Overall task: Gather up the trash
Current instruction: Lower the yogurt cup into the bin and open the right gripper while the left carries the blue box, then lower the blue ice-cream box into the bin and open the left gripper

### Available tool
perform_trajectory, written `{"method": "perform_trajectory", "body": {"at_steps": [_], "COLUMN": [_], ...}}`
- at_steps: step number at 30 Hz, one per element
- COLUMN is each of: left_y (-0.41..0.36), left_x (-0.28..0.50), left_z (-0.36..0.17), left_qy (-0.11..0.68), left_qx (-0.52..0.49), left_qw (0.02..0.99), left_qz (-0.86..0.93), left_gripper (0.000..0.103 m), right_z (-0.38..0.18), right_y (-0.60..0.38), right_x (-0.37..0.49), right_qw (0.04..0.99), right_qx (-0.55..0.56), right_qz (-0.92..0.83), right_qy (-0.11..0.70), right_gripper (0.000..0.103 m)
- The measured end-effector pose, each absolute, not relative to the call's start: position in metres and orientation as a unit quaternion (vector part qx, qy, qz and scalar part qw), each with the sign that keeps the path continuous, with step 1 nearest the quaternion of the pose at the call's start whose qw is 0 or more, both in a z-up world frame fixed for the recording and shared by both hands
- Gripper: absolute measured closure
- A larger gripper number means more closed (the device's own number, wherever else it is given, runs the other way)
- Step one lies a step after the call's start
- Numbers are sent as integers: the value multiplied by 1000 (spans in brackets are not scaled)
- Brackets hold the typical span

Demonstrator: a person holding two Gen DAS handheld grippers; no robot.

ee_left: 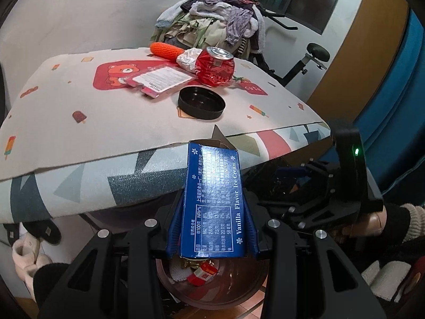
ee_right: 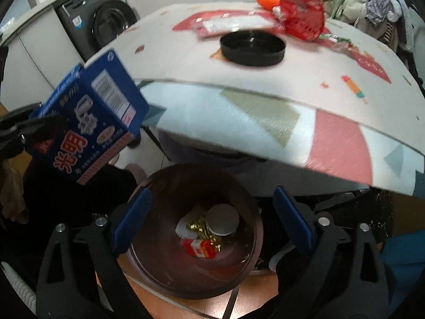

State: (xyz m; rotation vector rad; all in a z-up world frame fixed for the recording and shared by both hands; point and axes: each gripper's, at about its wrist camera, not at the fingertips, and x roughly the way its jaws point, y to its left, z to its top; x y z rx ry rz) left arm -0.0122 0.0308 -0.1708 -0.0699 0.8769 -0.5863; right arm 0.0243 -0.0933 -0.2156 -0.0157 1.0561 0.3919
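Observation:
My left gripper (ee_left: 212,210) is shut on a blue ice cream box (ee_left: 212,199) and holds it above the round brown trash bin (ee_left: 239,287). The box also shows at the left of the right wrist view (ee_right: 90,122). My right gripper (ee_right: 212,218) is open and empty over the bin (ee_right: 164,265), which holds wrappers and a white lid (ee_right: 223,219). On the table lie a crushed red can (ee_left: 215,66), a black lid (ee_left: 202,102), a pink packet (ee_left: 159,78), a crumpled white wrapper (ee_left: 187,57) and an orange net sleeve (ee_left: 166,49).
The table (ee_left: 79,122) has a cloth with a printed bear and overhangs the bin. A pile of clothes (ee_left: 212,24) and an exercise bike (ee_left: 313,55) stand behind it. A washing machine (ee_right: 106,24) stands at the far left. Slippers (ee_left: 26,252) lie on the floor.

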Motion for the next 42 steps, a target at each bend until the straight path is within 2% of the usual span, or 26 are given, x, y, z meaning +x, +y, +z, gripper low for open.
{"method": "perform_trajectory", "body": {"at_steps": [8, 15, 26, 42], "left_y": [24, 17, 0, -7], "left_x": [-9, -8, -9, -10], "left_z": [-176, -194, -206, -214], "left_qy": [417, 435, 450, 464], "left_qx": [-3, 11, 48, 61], "left_qw": [859, 850, 844, 834], "left_qz": [-297, -297, -287, -291], "left_gripper": [63, 63, 63, 62], "right_z": [-180, -170, -183, -183], "right_y": [-133, -152, -129, -136], "right_x": [33, 31, 24, 24], "right_qw": [891, 915, 910, 913], "right_qx": [1, 4, -32, -18], "right_qz": [164, 140, 159, 148], "right_qy": [423, 378, 381, 381], "right_gripper": [6, 6, 6, 6]}}
